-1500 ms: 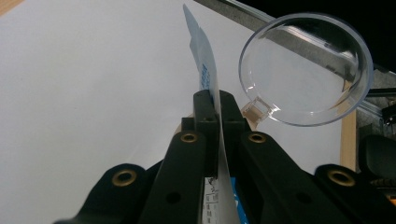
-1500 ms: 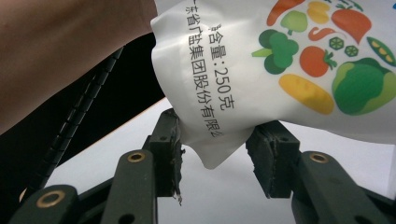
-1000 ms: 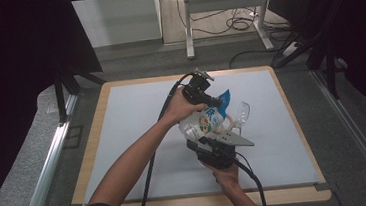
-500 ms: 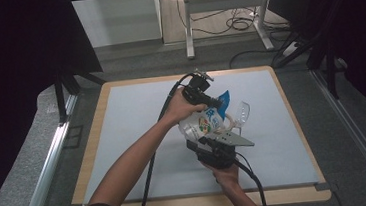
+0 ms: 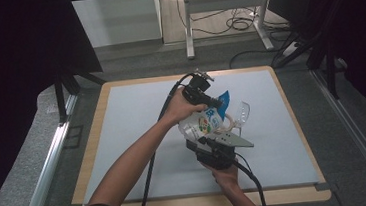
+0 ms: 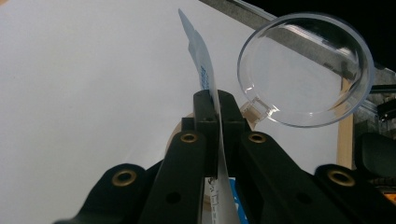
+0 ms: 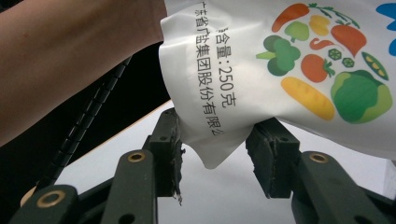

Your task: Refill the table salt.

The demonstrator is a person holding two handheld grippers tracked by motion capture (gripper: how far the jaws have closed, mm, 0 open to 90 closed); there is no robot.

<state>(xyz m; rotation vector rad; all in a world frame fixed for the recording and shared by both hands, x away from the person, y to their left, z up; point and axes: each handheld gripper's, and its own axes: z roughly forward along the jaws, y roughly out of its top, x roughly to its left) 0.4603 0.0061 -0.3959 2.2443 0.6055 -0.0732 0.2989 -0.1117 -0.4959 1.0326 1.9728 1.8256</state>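
Two grippers, high view: I have the white plastic pouch printed with vegetables [image 5: 204, 123] lifted over the middle of the pale blue mat [image 5: 132, 117], its blue top corner toward the clear round plastic lid [image 5: 240, 113]. The left gripper [image 5: 216, 101] is at the pouch's top, the right gripper [image 5: 209, 142] below it.
Room, high view: mat is bare to the left and far side; the wooden table rim [image 5: 94, 141] is well away.
Left gripper view: jaws are clamped flat on the pouch's thin top edge [image 6: 210, 93]; the clear lid [image 6: 306, 70] lies just beyond, to the right.
Right gripper view: jaws stand apart, the pouch's bottom corner [image 7: 210, 149] between the pads [image 7: 264, 149], not yet pinched.
Step, my judgement: close squarely on that corner, keeping the pouch taut and off the lid.
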